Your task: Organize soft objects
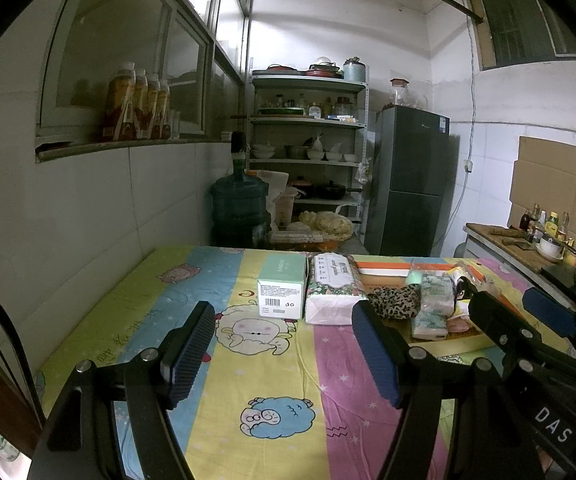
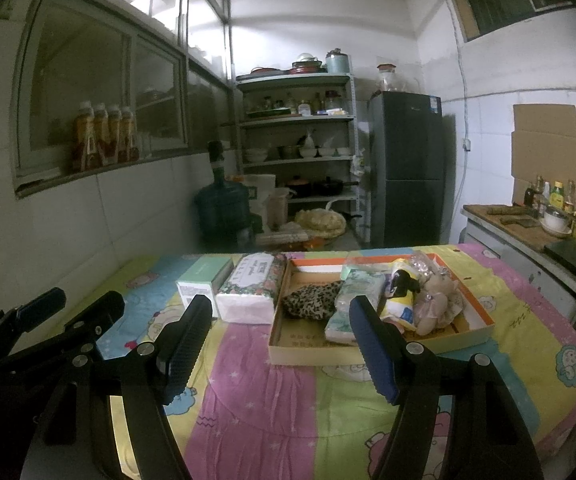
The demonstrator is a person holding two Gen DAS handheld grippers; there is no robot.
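Note:
A shallow cardboard tray (image 2: 453,338) lies on the striped cartoon cloth (image 2: 272,408). In it sit a leopard-print pouch (image 2: 309,300), a green tissue pack (image 2: 353,298), a yellow packet (image 2: 399,300) and a beige plush toy (image 2: 435,306). Left of the tray lie a floral tissue pack (image 2: 250,290) and a mint green box (image 2: 204,276). My right gripper (image 2: 280,320) hovers open and empty in front of the tray. My left gripper (image 1: 284,328) hangs open and empty before the green box (image 1: 282,288) and floral pack (image 1: 331,292). The tray (image 1: 459,342) is partly hidden behind the left gripper's right finger.
A white tiled wall (image 1: 88,208) borders the table on the left. Behind the table stand a water jug (image 1: 240,204), a metal shelf rack (image 1: 307,136) and a dark fridge (image 1: 409,180). A counter with bottles (image 2: 543,216) runs along the right.

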